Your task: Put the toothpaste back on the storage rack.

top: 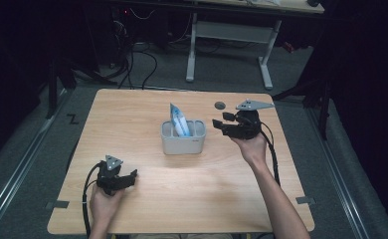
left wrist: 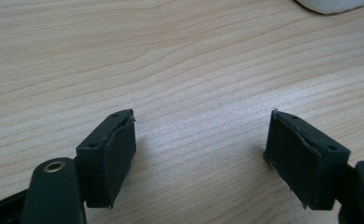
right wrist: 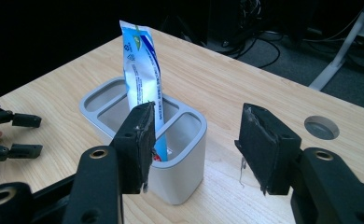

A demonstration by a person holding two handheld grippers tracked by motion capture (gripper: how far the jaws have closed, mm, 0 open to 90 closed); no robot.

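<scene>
Standing upright in the grey holder (right wrist: 171, 154), a blue-white tube (right wrist: 143, 74); right gripper (right wrist: 194, 144) wide, empty.

Left tongs (top: 130, 175) low, jaws apart, right tongs (top: 218, 123) raised, jaws apart, empty

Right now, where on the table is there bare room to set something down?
Bare wood spans the near half between the left gripper and the right forearm, and the far left corner of the table. It is crowded only around the grey holder, with the right gripper beside it.
</scene>
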